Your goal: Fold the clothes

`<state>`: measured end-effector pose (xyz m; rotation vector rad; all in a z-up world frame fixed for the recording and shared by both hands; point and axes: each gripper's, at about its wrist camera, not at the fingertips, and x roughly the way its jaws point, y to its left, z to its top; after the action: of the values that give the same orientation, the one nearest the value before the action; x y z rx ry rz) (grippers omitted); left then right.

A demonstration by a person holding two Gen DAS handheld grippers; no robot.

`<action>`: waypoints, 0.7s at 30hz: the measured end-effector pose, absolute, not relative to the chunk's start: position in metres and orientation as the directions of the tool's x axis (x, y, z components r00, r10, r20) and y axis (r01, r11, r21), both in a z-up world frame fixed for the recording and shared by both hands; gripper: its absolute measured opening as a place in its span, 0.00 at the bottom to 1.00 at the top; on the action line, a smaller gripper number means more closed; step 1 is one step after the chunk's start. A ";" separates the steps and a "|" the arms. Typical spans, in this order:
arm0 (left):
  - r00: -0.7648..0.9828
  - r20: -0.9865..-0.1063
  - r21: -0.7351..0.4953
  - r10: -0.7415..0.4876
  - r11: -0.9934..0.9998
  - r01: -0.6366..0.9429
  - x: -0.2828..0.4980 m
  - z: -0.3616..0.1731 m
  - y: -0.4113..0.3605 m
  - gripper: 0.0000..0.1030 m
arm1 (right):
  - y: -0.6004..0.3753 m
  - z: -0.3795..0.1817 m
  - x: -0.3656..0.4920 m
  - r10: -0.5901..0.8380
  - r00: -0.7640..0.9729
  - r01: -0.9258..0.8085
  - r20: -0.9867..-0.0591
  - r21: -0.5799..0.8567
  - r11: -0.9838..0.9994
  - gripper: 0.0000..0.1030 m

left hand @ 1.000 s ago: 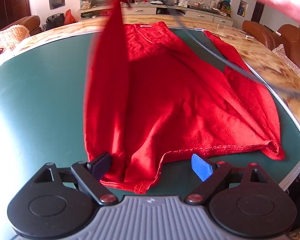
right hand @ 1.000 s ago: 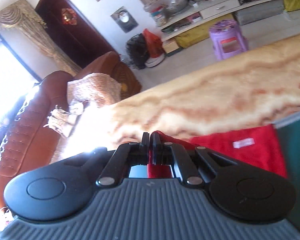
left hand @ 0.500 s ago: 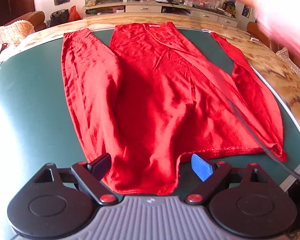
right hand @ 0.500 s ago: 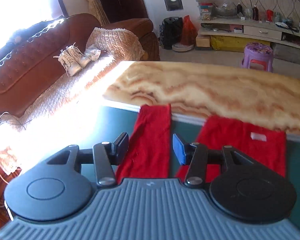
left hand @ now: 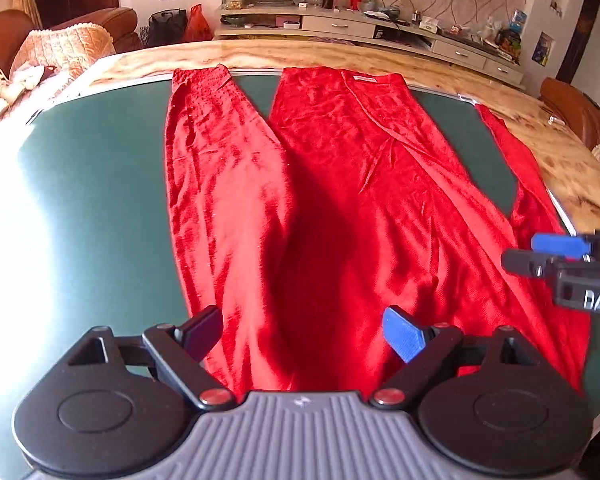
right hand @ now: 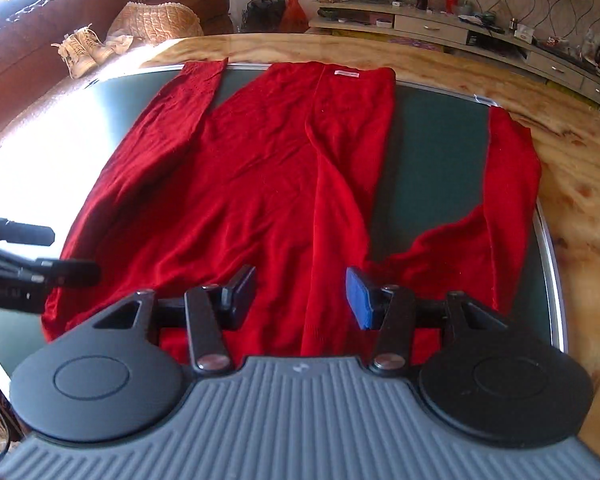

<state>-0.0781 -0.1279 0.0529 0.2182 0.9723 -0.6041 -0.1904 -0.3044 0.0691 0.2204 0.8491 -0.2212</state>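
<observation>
On the green table top (left hand: 100, 168), ringed by a marbled border (right hand: 572, 152), a red sweater (left hand: 340, 200) lies flat with its neck end toward the far side, where a small white label (right hand: 346, 74) shows. One sleeve (left hand: 216, 184) lies alongside the sweater's body on the sofa side, its cuff at the far edge of the green surface; the other sleeve (right hand: 508, 184) bends out from the body on the opposite side, with bare green between them. The left gripper (left hand: 303, 334) hangs over the sweater's near hem with its jaws wide apart and nothing between them. The right gripper (right hand: 301, 298) is likewise spread wide and empty, just above the near hem, closer to the bent sleeve. Beyond the sweater, a brown sofa (right hand: 28, 48) holds a pair of pale shoes (right hand: 82, 50).
</observation>
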 end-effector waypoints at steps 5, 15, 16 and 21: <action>0.409 -0.840 -0.098 -0.357 0.841 0.532 -0.081 0.042 -0.159 0.89 | -0.304 0.053 -0.211 -0.143 0.626 0.311 -0.766 0.077 0.947 0.55; 0.417 -0.869 -0.001 -0.267 0.842 0.539 -0.099 0.024 -0.194 0.89 | -0.312 0.028 -0.247 -0.165 0.601 0.344 -0.782 0.067 0.936 0.55; 0.423 -0.870 0.021 -0.255 0.836 0.548 -0.102 0.022 -0.195 0.89 | -0.313 0.027 -0.250 -0.157 0.603 0.343 -0.782 0.076 0.936 0.56; 0.413 -0.876 0.027 -0.250 0.828 0.560 -0.108 0.022 -0.196 0.92 | -0.310 0.025 -0.260 -0.151 0.598 0.310 -0.787 0.053 0.949 0.69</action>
<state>-0.1084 -0.1955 0.0219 0.3405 1.0268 -0.5216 -0.2603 -0.3097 0.0255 0.1915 0.8920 -0.2692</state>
